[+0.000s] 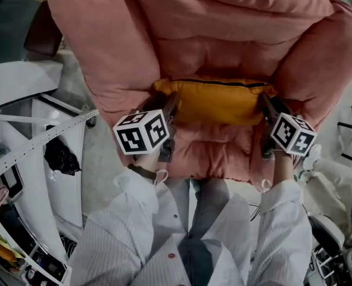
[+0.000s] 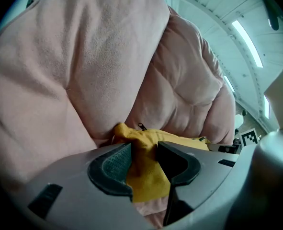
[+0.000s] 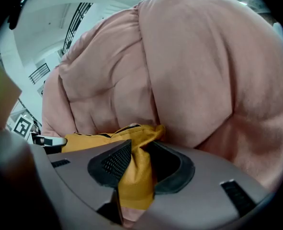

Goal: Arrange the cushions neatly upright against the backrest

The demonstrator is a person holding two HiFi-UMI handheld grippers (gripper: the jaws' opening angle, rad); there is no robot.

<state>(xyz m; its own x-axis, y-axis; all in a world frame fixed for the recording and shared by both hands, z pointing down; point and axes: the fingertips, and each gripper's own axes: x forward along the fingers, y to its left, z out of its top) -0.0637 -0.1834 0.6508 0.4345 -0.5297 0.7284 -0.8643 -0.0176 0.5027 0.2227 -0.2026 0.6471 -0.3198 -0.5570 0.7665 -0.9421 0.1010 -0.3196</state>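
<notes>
A mustard-yellow cushion [image 1: 214, 103] stands on the seat [image 1: 211, 151] of a plush pink armchair [image 1: 104, 46]. It is upright on its long edge and leans against the backrest [image 1: 223, 52], with its zipper [image 2: 141, 126] along the top. The left gripper [image 2: 146, 164] is at the cushion's left upper corner and the right gripper [image 3: 139, 164] at its right one.

In both gripper views a fold of yellow cloth lies between the fingers [image 2: 113, 166]. It rests against one pad, and a dark gap shows beside the other. So both pairs stand partly open around the corners rather than pinching them.

The cushion looks light, soft and limp. Its cover bunches and creases at the corners, and the filling sags a little in the middle. Held by loose cloth alone, it would likely droop and slide inside its cover. A firmer hold would be deeper on each corner, where seam and filling meet, or on both side edges at once. The woven cover seems grippy enough, and nothing here looks fragile. The deep padding should keep the cushion upright.
</notes>
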